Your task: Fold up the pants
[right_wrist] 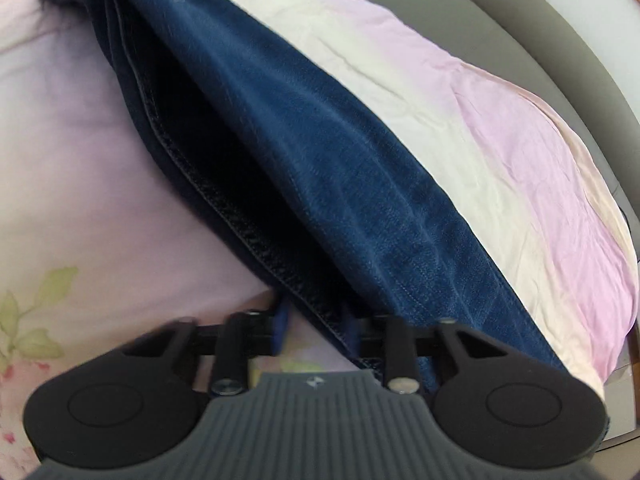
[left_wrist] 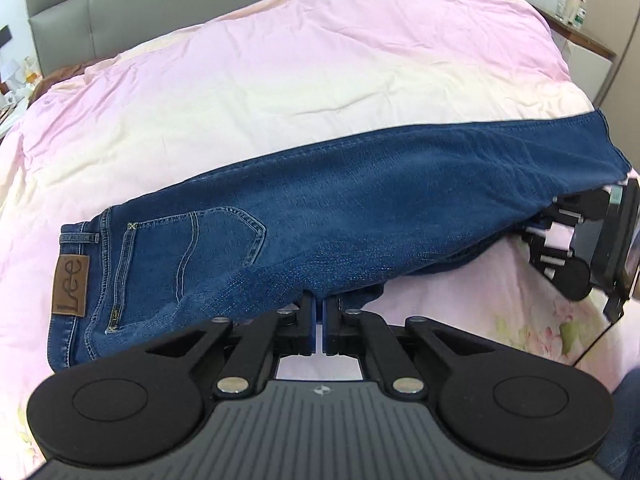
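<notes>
Dark blue jeans [left_wrist: 320, 208] lie folded lengthwise across the pink bedcover [left_wrist: 280, 80], with the waist and brown Lee patch [left_wrist: 71, 284] at the left. My left gripper [left_wrist: 319, 304] is shut on the near edge of the jeans around the seat. My right gripper [left_wrist: 544, 232] sits at the leg end on the right, partly under the denim. In the blurred right wrist view the right gripper [right_wrist: 316, 322] stands open. The seamed edge of the jeans [right_wrist: 320, 184] runs between its fingers and lies against the right one. Bedcover shows beside the left finger.
A grey padded headboard [left_wrist: 120, 4] backs the bed. A side table [left_wrist: 580, 36] with small bottles stands at the far right. The near part of the cover [right_wrist: 60, 208] has a floral print. The bed's edge drops off at the right.
</notes>
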A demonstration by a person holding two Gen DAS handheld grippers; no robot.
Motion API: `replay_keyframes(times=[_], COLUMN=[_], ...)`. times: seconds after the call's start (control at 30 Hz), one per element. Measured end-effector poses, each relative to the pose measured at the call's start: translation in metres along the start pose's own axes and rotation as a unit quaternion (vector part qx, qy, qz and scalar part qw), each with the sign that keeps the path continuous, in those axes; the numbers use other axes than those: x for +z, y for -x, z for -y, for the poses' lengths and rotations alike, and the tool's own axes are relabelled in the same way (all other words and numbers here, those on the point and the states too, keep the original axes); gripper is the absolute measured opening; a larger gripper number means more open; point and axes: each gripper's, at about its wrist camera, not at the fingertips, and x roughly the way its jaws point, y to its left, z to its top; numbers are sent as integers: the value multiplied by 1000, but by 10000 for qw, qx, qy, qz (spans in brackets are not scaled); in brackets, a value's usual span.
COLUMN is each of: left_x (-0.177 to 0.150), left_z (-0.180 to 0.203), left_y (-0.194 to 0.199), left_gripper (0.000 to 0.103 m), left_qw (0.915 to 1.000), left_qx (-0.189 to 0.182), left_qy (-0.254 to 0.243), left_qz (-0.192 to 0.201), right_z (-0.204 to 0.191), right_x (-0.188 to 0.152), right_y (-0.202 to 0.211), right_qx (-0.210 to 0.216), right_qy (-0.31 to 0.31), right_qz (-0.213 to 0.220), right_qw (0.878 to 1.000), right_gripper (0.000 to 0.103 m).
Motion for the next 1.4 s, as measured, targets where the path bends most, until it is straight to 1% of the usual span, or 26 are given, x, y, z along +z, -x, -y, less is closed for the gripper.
replay_keyframes(times=[0.03, 0.1, 0.13, 0.23, 0.33, 0.4, 0.47, 0.5, 0.57, 0.63, 0.67, 0.73, 0.77, 0.83, 0.9, 0.93, 0.97, 1.0, 1.03, 1.07, 1.1, 1.17, 1.2, 1.27, 1.33, 1.4], left_x=[-2, -6, -8, -20, -37, -47, -54, -57, -60, -57, -54, -46, -41, -33, -26, -23, -21, -18, -15, -8, -3, 11, 16, 27, 33, 34], left_z=[1, 1, 3, 7, 7, 3, -2, -5, -12, -23, -31, -51, -65, -89, -113, -124, -135, -145, -157, -167, -178, -202, -214, -240, -260, -274], left_y=[0, -4, -8, -28, -58, -74, -84, -84, -75, -59, -51, -37, -30, -21, -14, -11, -11, -13, -15, -18, -21, -28, -31, -39, -51, -61], left_gripper=[2, 2, 2, 2, 2, 2, 0, 1, 5, 11, 13, 22, 30, 38, 39, 42, 48, 51, 56, 58, 60, 70, 72, 80, 81, 81], left_qw=[10000, 9996, 9990, 9943, 9900, 9864, 9773, 9760, 9757, 9786, 9807, 9862, 9902, 9960, 9979, 9977, 9970, 9959, 9942, 9918, 9892, 9822, 9792, 9747, 9682, 9622], left_qx=[4, -56, -69, -126, -201, -321, -461, -466, -440, -578, -681, -703, -617, -295, -18, 128, 270, 435, 670, 911, 1137, 1509, 1559, 1544, 1582, 1521], left_qy=[-57, -92, -183, -442, -485, -399, -455, -505, -733, -804, -783, -629, -471, -46, 375, 567, 703, 786, 842, 885, 910, 1090, 1266, 1587, 1915, 2248], left_qz=[-63, -263, -393, -964, -1308, -1562, -2016, -2066, -2019, -1802, -1656, -1359, -1159, -843, -531, -341, -199, -72, 41, 106, 159, 237, 272, 319, 296, 209], right_z=[1, 5, 6, 8, 4, -1, 3, 3, 17, 32, 42, 66, 78, 105, 134, 152, 167, 184, 199, 213, 227, 240, 244, 252, 257, 262], right_x=[0, -1, -2, -6, -10, -11, -10, -11, -16, -24, -28, -36, -39, -47, -59, -70, -81, -96, -107, -115, -120, -123, -120, -112, -107, -97], right_y=[2, 11, 18, 26, 13, 6, 8, 14, 27, 44, 49, 56, 58, 56, 50, 47, 46, 41, 38, 32, 27, 21, 14, 0, -11, -30], right_qx=[-35, 110, 118, 280, 334, 290, 281, 342, 496, 682, 750, 718, 689, 547, 401, 310, 206, 77, -40, -123, -198, -359, -402, -360, -373, -356], right_qy=[64, 219, 425, 950, 1054, 1068, 922, 813, 518, 94, -103, -521, -729, -1190, -1819, -2240, -2640, -3055, -3409, -3669, -3834, -3832, -3754, -3644, -3532, -3511], right_qz=[-10, -101, -92, -211, -433, -440, -442, -465, -526, -563, -574, -593, -581, -631, -694, -725, -731, -720, -728, -749, -738, -666, -644, -649, -706, -731], right_qw=[10000, 9996, 9990, 9949, 9929, 9929, 9944, 9950, 9960, 9960, 9955, 9943, 9933, 9894, 9800, 9714, 9615, 9494, 9373, 9272, 9204, 9206, 9237, 9283, 9321, 9328], right_gripper=[0, 0, 0, 0, 0, 2, 10, 12, 30, 34, 34, 34, 34, 34, 34, 35, 36, 36, 36, 36, 36, 36, 36, 37, 37, 37])
